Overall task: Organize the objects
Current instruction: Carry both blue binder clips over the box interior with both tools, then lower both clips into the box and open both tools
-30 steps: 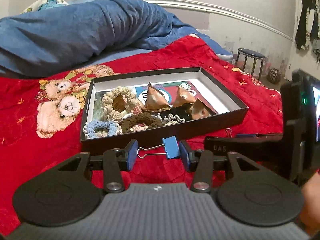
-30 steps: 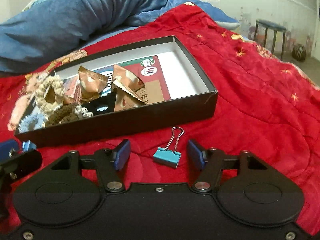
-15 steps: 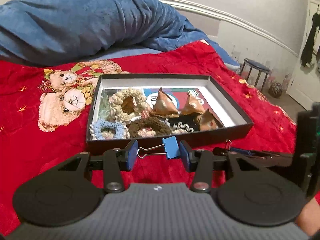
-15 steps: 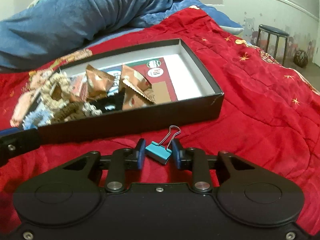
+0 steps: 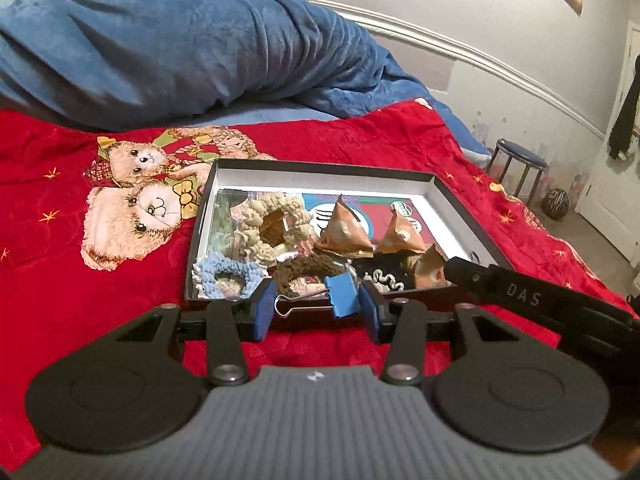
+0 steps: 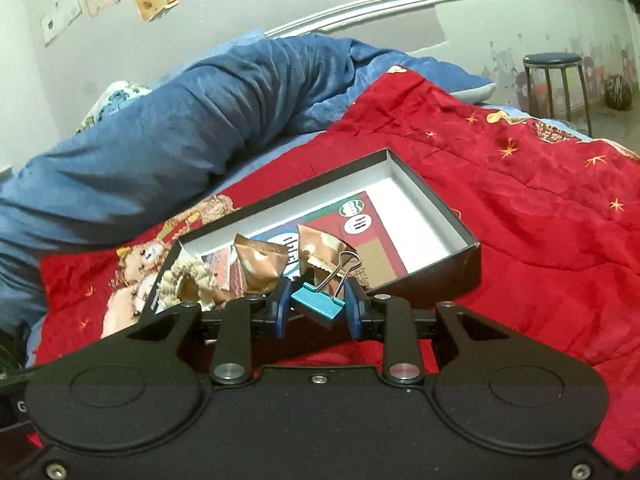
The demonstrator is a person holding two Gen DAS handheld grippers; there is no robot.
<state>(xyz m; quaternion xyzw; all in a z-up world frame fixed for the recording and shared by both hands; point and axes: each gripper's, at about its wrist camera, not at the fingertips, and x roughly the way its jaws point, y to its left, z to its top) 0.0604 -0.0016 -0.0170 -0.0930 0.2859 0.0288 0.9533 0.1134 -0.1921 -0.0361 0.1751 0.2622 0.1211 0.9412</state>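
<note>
Two handheld grippers each carry a binder clip above a red bedspread [image 5: 360, 148], just short of an open black box [image 5: 472, 216] that lies on the bed. The left gripper [image 5: 316, 310] is clamped on a blue binder clip [image 5: 340, 294] held sideways, its wire handles pointing toward the left pad and its blue body against the right one. The right gripper [image 6: 316, 310] grips a teal binder clip [image 6: 318, 306] between its blue pads, the clip tilted with its wire handles [image 6: 344, 268] rising toward the box. In the left wrist view, the right gripper's black finger reaches in from the right edge, close to the box's near right corner.

Inside the box sit a beige crocheted scrunchie [image 5: 276, 220], a light blue scrunchie [image 5: 224, 274], a brown scrunchie [image 5: 308, 268], a black one [image 5: 380, 274] and three brown triangular snack packets [image 5: 342, 234], all crowded toward its left and near side; the right part of the floor shows bare printed card. A rumpled blue blanket [image 5: 180, 48] lies behind the box, and a dark stool [image 6: 554, 62] stands on the floor beyond the bed.
</note>
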